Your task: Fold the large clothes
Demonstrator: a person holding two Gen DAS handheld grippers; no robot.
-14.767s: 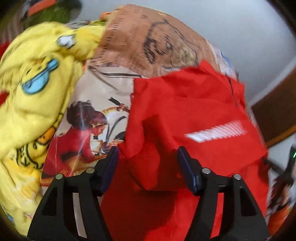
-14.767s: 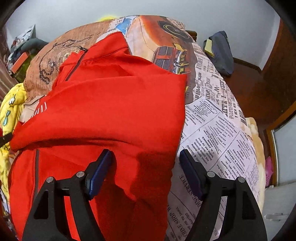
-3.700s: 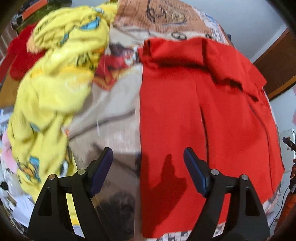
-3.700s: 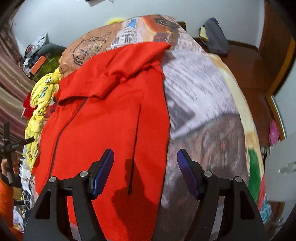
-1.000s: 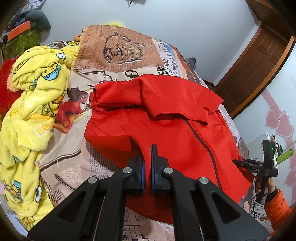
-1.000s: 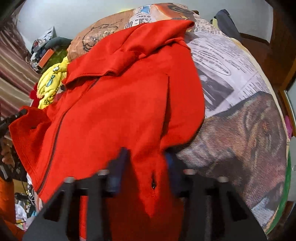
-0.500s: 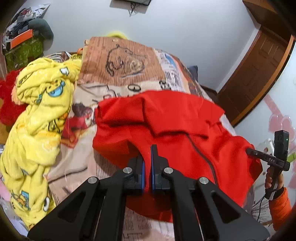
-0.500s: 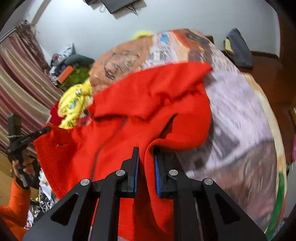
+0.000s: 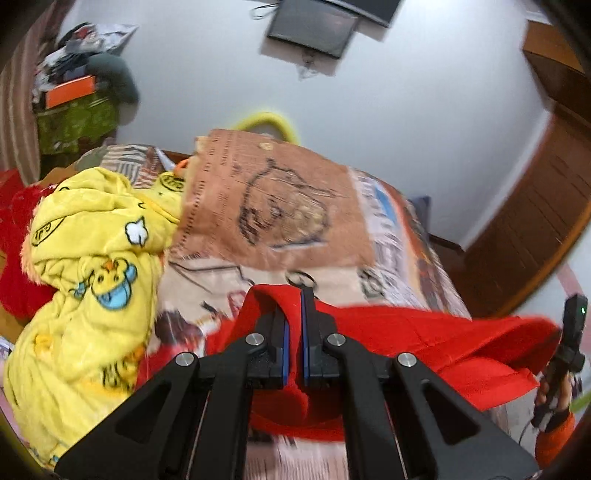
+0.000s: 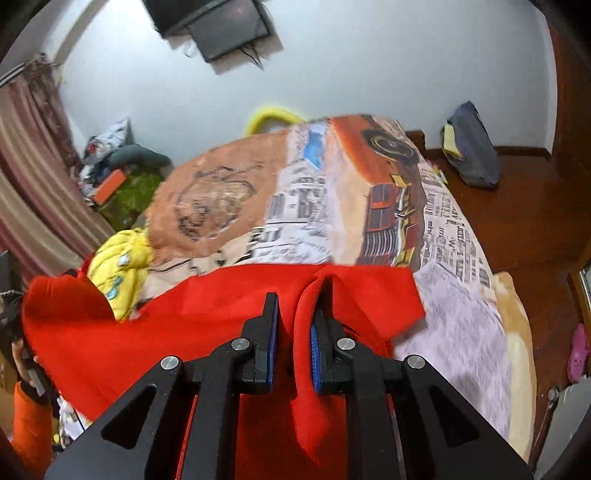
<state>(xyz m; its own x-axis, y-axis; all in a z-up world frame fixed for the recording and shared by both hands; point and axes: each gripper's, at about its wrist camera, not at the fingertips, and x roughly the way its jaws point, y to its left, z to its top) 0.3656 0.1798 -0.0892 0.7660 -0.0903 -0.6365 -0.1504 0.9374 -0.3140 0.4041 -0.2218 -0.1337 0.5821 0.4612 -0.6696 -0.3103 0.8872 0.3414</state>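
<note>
Clamping both tools on red jacket hem, raised above bedspread.

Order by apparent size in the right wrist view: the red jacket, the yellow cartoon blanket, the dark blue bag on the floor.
1. red jacket, nearest the camera
2. yellow cartoon blanket
3. dark blue bag, similar, farther away

Home bedroom: bed, wall TV, curtain.
</note>
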